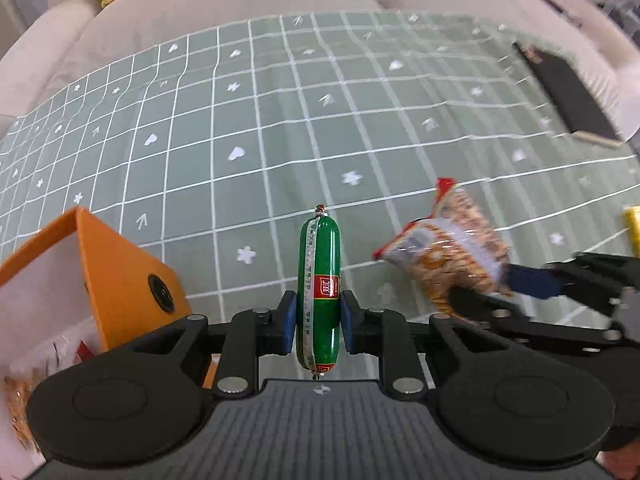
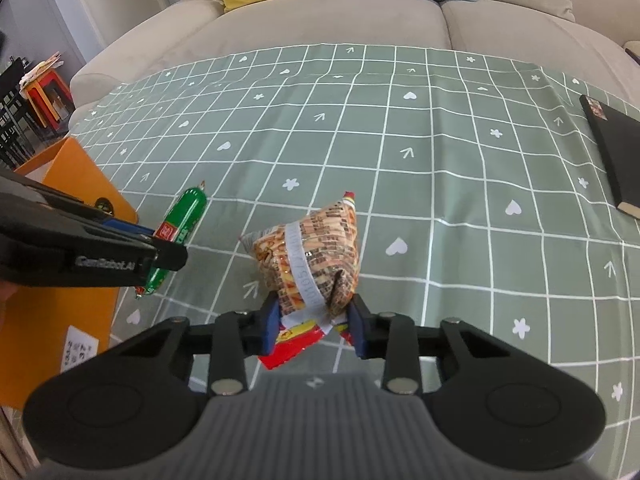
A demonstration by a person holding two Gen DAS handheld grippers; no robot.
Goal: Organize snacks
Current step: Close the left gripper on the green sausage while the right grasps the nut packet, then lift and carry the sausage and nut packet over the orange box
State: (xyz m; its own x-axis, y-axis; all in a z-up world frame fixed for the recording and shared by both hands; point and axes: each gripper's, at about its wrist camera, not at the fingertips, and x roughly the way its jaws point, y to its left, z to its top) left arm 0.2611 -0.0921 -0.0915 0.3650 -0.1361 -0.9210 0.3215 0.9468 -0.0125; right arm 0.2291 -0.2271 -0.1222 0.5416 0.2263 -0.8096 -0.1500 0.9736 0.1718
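Left wrist view: my left gripper (image 1: 318, 322) clamps the green sausage (image 1: 319, 276) between its pads; my right gripper (image 2: 314, 330) pinches the snack bag (image 2: 310, 258), apparently lifted.

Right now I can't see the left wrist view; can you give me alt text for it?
The left gripper is shut on a green sausage held above a green checked tablecloth. An open orange box sits at left; at right, the right gripper clamps a crinkly snack bag.
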